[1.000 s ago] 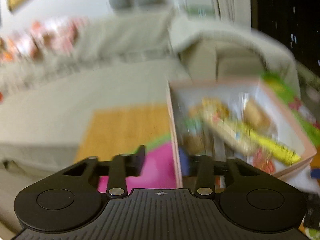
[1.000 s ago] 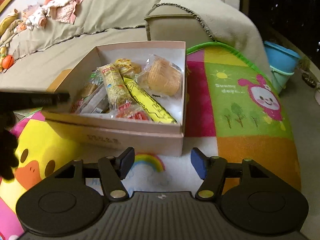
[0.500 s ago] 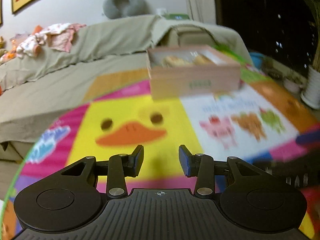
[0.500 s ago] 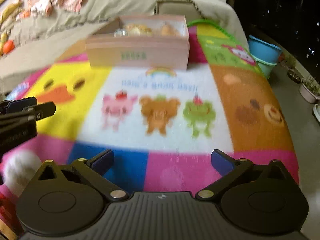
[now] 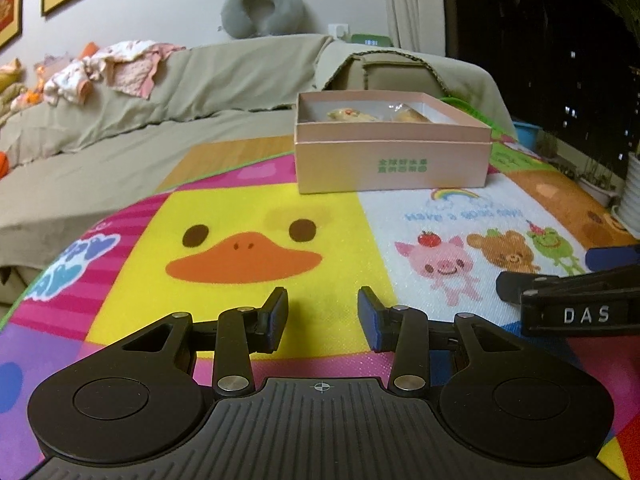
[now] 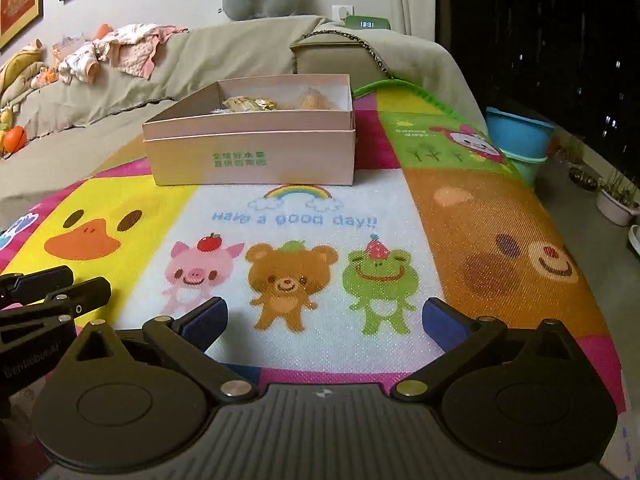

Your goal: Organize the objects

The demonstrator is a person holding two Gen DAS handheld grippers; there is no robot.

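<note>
Both empty: left gripper [image 5: 322, 307] part-spread, right gripper [image 6: 325, 317] wide. Rest level, clear of pink cardboard snack box [image 6: 256, 156].

Left hand-held gripper [image 5: 322, 316] part-open — right [image 6: 325, 320] wide, empty.

Looking forward from just behind the left gripper [image 5: 322, 318], low over the cartoon play mat [image 5: 280, 216], squarely above the yellow duck panel, toward the pink box [image 5: 392, 160] at the mat's far end and the sofa [image 5: 224, 80] beyond. From behind the right gripper [image 6: 325, 320], facing the same way at a like low height but further right, over the pig, bear and frog panel. Shared by both: the box, mat, sofa, neck pillow [image 5: 262, 12] on the backrest, and each other's gripper poking in at the inner edge.
</note>
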